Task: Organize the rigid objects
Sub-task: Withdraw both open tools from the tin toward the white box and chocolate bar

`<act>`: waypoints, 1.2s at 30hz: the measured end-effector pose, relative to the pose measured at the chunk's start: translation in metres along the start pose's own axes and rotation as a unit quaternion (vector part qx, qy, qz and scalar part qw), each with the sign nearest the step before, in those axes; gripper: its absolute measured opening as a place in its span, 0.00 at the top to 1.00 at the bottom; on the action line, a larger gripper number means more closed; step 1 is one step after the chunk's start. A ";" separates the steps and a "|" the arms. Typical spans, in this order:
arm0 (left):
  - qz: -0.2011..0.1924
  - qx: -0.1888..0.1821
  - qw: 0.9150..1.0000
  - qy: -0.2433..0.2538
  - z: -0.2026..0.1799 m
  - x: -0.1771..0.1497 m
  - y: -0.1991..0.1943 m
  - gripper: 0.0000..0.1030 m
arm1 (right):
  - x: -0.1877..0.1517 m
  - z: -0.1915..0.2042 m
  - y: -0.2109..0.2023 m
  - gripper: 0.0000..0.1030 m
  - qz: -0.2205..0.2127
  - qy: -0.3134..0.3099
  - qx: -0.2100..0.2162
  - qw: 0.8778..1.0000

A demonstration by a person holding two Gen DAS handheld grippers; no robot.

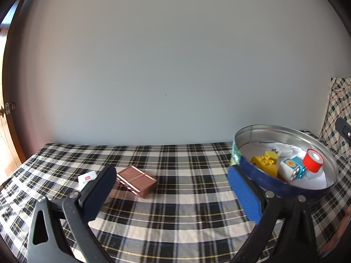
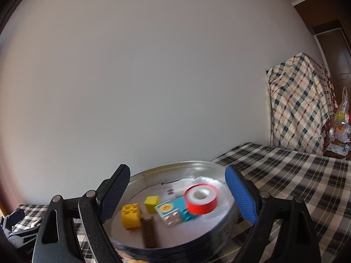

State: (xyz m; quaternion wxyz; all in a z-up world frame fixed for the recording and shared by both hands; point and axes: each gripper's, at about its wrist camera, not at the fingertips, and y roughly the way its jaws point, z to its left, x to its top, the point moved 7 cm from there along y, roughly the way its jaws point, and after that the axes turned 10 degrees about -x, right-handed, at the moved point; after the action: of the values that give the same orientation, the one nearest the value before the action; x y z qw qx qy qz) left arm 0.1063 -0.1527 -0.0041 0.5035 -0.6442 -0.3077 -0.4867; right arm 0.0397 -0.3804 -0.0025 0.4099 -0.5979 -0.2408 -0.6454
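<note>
Checked black-and-white cloth (image 1: pixel 175 197) spread flat against a pale wall (image 1: pixel 164 65).

Left gripper (image 1: pixel 173 195) low over the cloth, jaws spread wide, nothing between the pads — only bare plaid in the gap. Beyond its dark pad, a brown box (image 1: pixel 137 182) lying flat on the cloth, and further left a small white card with a red mark (image 1: pixel 87 178), partly hidden behind that pad. To the right, just beside the blue pad, a round metal tin (image 1: pixel 263 182) with a dark blue outer wall, resting on the cloth.

Inside the tin, seen from the left wrist: a yellow studded brick (image 1: pixel 264 163), a white-and-teal block with a sun face (image 1: pixel 290 168), a red roll of tape (image 1: pixel 312 163), some white paper underneath.

Right gripper (image 2: pixel 181 197) poised over the same tin (image 2: pixel 153 171), jaws wide apart and gripping nothing. Between and below the pads — the red tape roll (image 2: pixel 201 200), blurred, lying by the white-and-teal block (image 2: pixel 173 212); a small yellow cube (image 2: pixel 151 203); a yellow studded brick (image 2: pixel 130 215); a brown ridged piece (image 2: pixel 149 232) lying flat on the tin's floor.

Far right, a second plaid cloth (image 2: pixel 296 105) draped over something upright, with a clear plastic bag (image 2: pixel 341 118) beside it.
</note>
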 end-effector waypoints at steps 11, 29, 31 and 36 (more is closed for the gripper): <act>0.011 0.017 1.000 -0.012 0.041 -0.003 0.003 0.00 | -0.016 0.057 -0.002 0.12 0.016 -0.024 0.035 0.999; 0.118 0.085 0.975 -0.167 0.167 -0.029 0.053 0.02 | -0.057 0.170 0.016 0.12 0.103 -0.072 0.136 0.983; 0.133 0.081 0.971 -0.181 0.171 -0.035 0.060 0.04 | -0.061 0.181 0.017 0.12 0.109 -0.075 0.143 0.981; 0.155 0.078 0.964 -0.204 0.181 -0.044 0.071 0.04 | -0.066 0.199 0.022 0.12 0.118 -0.080 0.158 0.977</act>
State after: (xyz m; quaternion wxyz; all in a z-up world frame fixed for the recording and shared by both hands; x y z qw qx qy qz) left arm 0.2124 0.0012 -0.0733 0.5483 -0.7280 -0.3373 -0.2357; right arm 0.1685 -0.2175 -0.0364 0.5517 -0.5995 -0.2993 -0.4967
